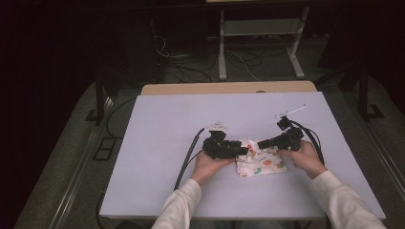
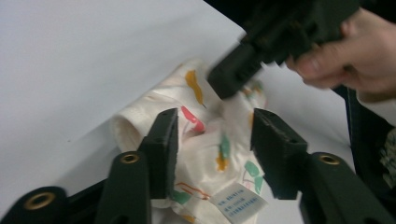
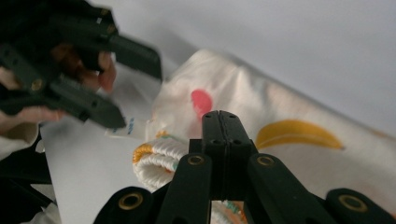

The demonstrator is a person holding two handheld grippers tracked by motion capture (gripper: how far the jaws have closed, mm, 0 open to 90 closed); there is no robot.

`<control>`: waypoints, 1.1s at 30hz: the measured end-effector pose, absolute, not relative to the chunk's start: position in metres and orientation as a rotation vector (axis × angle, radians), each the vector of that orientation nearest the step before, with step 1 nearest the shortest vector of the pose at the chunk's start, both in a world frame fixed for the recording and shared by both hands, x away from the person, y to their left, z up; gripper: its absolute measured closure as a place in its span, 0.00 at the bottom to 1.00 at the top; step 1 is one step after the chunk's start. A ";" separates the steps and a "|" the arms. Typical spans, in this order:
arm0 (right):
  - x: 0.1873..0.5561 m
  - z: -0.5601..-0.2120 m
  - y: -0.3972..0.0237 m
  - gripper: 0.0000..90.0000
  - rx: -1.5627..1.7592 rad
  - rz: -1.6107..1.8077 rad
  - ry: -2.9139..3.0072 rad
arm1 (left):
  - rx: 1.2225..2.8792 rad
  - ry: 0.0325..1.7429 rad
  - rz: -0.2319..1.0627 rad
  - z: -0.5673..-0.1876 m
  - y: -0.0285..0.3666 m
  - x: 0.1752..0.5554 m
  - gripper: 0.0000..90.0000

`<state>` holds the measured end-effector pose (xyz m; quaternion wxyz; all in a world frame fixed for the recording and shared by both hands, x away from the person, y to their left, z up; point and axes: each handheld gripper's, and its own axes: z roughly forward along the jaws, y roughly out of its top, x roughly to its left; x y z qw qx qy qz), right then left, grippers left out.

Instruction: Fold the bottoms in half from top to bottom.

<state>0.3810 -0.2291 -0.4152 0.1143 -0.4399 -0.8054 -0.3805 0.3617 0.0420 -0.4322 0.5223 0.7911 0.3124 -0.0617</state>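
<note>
One printed cloth (image 1: 260,163) lies on the table (image 1: 157,143); left gripper (image 2: 212,135) straddles it half-open, right gripper (image 3: 219,116) is closed, apparently empty.

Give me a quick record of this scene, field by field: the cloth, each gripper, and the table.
item: small white printed cloth, crumpled, lying on the table
print: red, yellow, green and orange shapes
label: white sewn tag at the cloth's near edge in the left gripper view
left gripper: jaws apart, cloth between them, pads not pressing on it
right gripper: jaws shut together, tips at the cloth; whether fabric is pinched is unclear
table: pale flat top
hands: one on each gripper, white sleeves
</note>
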 end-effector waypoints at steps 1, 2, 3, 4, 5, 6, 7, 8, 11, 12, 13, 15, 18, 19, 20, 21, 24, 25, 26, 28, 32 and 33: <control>0.377 -0.416 -0.229 0.98 -1.283 -1.114 -2.365 | 1.893 0.753 -0.145 -0.432 0.042 0.362 0.52; 0.375 -0.416 -0.229 0.98 -1.279 -1.115 -2.366 | 1.886 0.766 -0.142 -0.432 0.043 0.363 0.51; 0.371 -0.417 -0.229 0.98 -1.276 -1.119 -2.369 | 1.886 0.772 -0.141 -0.432 0.043 0.363 0.50; 0.369 -0.417 -0.228 0.98 -1.275 -1.119 -2.371 | 1.878 0.781 -0.142 -0.433 0.043 0.363 0.49; 0.367 -0.418 -0.228 0.98 -1.275 -1.121 -2.371 | 1.872 0.785 -0.143 -0.433 0.043 0.364 0.48; 0.364 -0.418 -0.229 0.98 -1.275 -1.119 -2.375 | 1.870 0.791 -0.138 -0.433 0.043 0.364 0.48; 0.362 -0.419 -0.229 0.98 -1.271 -1.122 -2.376 | 1.868 0.795 -0.134 -0.433 0.043 0.364 0.47; 0.360 -0.419 -0.229 0.98 -1.273 -1.126 -2.377 | 1.865 0.802 -0.130 -0.433 0.042 0.364 0.46; 0.354 -0.422 -0.229 0.98 -1.271 -1.126 -2.377 | 1.853 0.823 -0.129 -0.433 0.043 0.365 0.44; 0.351 -0.423 -0.229 0.98 -1.269 -1.124 -2.382 | 1.851 0.827 -0.129 -0.433 0.043 0.365 0.44; 0.349 -0.423 -0.229 0.98 -1.269 -1.120 -2.387 | 1.848 0.836 -0.128 -0.433 0.043 0.366 0.44; 0.345 -0.423 -0.230 0.98 -1.264 -1.124 -2.386 | 1.843 0.846 -0.125 -0.433 0.044 0.366 0.44; 0.341 -0.424 -0.229 0.98 -1.255 -1.135 -2.379 | 1.836 0.866 -0.120 -0.433 0.044 0.367 0.43; 0.340 -0.425 -0.228 0.98 -1.246 -1.132 -2.384 | 1.835 0.871 -0.119 -0.433 0.044 0.367 0.43; 0.338 -0.426 -0.227 0.98 -1.244 -1.129 -2.387 | 1.836 0.875 -0.115 -0.434 0.044 0.367 0.42; 0.336 -0.428 -0.227 0.98 -1.243 -1.123 -2.384 | 1.837 0.879 -0.116 -0.434 0.044 0.367 0.41; 0.332 -0.433 -0.226 0.98 -1.235 -1.111 -2.389 | 1.830 0.895 -0.118 -0.434 0.043 0.367 0.39; 0.331 -0.435 -0.226 0.98 -1.238 -1.106 -2.392 | 1.831 0.897 -0.119 -0.435 0.043 0.368 0.38; 0.330 -0.436 -0.226 0.98 -1.238 -1.102 -2.392 | 1.831 0.902 -0.117 -0.435 0.043 0.368 0.37; 0.329 -0.439 -0.227 0.98 -1.242 -1.105 -2.397 | 1.831 0.912 -0.124 -0.436 0.043 0.369 0.36; 0.326 -0.444 -0.228 0.98 -1.247 -1.101 -2.400 | 1.828 0.930 -0.127 -0.439 0.042 0.370 0.34; 0.326 -0.445 -0.228 0.98 -1.246 -1.106 -2.400 | 1.827 0.934 -0.129 -0.439 0.043 0.371 0.34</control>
